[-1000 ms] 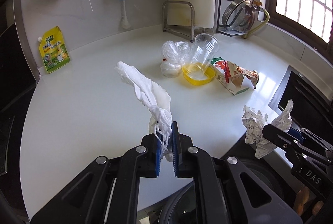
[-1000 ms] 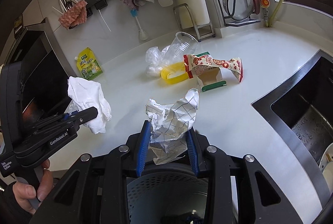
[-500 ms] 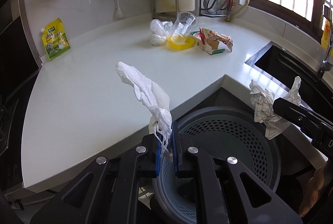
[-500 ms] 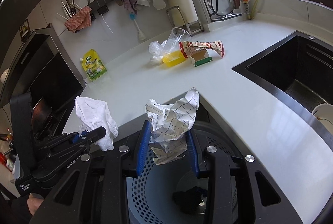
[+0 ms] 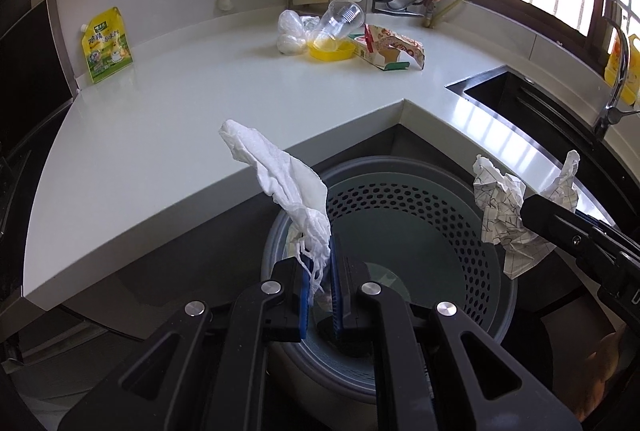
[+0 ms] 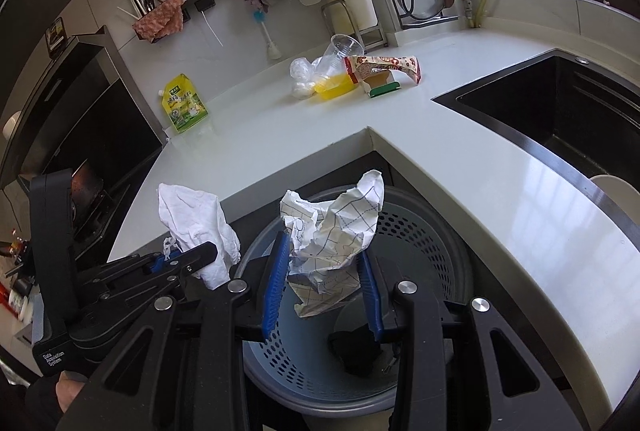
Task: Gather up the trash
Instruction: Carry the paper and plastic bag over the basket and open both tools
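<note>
Left gripper (image 5: pixel 320 283) clamping tissue (image 5: pixel 280 183), right gripper (image 6: pixel 324 291) clamping crumpled paper (image 6: pixel 332 231) over bin (image 5: pixel 496 295); risk: tissue snagging on pads at release

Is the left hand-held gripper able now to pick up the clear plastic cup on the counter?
Probably not yet. The left hand-held gripper is shut on a white tissue above the bin, and the clear plastic cup lies far across the counter.
</note>
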Motion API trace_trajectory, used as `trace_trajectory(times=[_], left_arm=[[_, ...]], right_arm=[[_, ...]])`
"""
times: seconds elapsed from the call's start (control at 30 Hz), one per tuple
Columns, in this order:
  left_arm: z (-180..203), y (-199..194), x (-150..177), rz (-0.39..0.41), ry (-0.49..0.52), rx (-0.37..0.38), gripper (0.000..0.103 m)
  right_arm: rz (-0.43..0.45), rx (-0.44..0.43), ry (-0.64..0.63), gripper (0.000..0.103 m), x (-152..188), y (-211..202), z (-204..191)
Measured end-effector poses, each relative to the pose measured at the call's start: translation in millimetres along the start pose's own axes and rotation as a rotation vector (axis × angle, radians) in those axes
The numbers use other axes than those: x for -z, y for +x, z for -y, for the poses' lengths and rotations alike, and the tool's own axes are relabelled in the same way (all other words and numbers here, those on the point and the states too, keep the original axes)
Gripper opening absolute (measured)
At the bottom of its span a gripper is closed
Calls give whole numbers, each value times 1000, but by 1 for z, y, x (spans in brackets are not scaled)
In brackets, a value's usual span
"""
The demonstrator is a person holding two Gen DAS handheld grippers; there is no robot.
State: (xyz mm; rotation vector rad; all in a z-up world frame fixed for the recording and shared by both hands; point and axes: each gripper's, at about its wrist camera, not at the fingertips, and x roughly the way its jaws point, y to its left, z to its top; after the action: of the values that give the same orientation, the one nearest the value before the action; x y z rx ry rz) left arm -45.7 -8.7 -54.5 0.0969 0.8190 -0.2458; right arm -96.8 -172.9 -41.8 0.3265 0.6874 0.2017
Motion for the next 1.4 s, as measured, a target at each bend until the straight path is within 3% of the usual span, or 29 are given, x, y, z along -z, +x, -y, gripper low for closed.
trace_trajectory(times=[0.4, 1.4], left_arm=[[11, 9, 18, -51, 7, 29, 9], [4, 39, 28, -156, -22, 70, 10]], right_arm=[[-48, 32, 4, 33, 24, 0, 8], [-143, 31, -21, 34, 34, 31, 4]])
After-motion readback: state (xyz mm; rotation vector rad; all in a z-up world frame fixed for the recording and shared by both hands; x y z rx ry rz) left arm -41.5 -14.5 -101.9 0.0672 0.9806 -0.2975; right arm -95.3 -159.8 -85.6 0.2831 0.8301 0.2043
